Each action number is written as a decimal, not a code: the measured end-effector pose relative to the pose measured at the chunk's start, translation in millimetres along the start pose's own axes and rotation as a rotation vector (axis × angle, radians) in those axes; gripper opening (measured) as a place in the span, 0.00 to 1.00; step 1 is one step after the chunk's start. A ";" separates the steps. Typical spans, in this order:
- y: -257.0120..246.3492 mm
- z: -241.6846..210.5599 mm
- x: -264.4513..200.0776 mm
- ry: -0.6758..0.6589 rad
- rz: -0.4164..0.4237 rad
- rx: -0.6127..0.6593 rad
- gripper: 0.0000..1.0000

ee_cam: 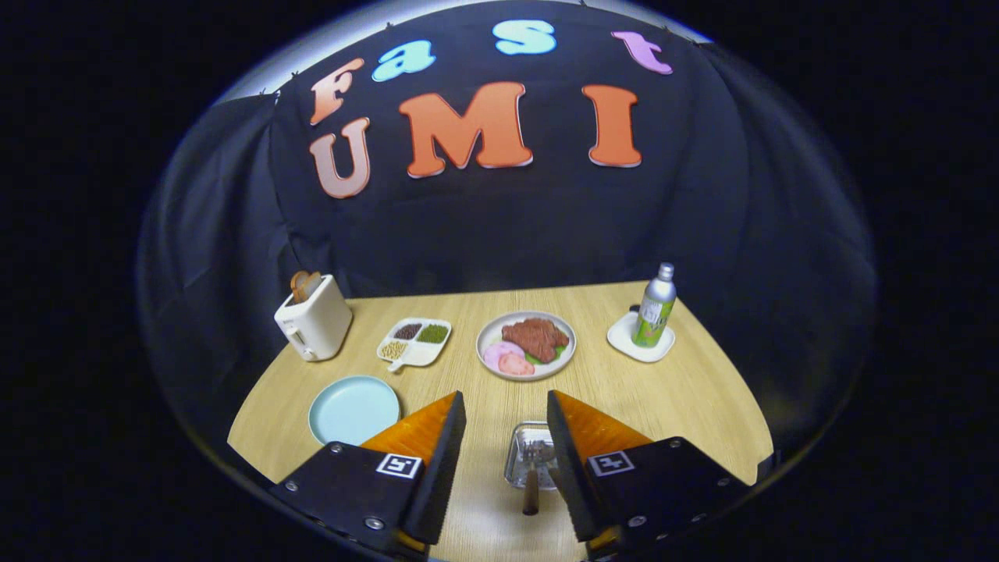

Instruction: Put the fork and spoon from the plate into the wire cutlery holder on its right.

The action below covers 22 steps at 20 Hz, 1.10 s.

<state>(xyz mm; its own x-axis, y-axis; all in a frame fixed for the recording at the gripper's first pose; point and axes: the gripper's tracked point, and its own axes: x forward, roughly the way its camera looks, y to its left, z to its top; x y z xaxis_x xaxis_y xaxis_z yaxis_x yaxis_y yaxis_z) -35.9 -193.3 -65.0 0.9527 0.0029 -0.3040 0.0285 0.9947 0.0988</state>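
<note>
Your wooden-handled metal fork [531, 476] stands in the square wire cutlery holder [521, 460] between your gripper's [506, 437] spread, empty orange fingers, so drifting toward five o'clock could tip the holder.

Staged booth, black cloth wall [499, 226], dining table [687, 398]

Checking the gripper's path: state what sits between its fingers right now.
In the gripper view, the open gripper has the wire cutlery holder between its fingers, a fork lying in it, over bare table.
</note>
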 end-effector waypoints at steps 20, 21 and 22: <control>73.3 178.7 -66.2 -0.585 -0.076 -0.085 0.85; 73.6 180.5 -69.8 -0.601 -0.079 -0.084 0.85; 75.4 183.3 -71.9 -0.613 -0.080 -0.087 0.85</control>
<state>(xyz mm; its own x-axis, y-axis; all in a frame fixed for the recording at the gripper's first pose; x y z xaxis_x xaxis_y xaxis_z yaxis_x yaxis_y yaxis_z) -46.9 -137.4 138.0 0.9498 -0.1063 0.2943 0.1072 0.9942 0.0133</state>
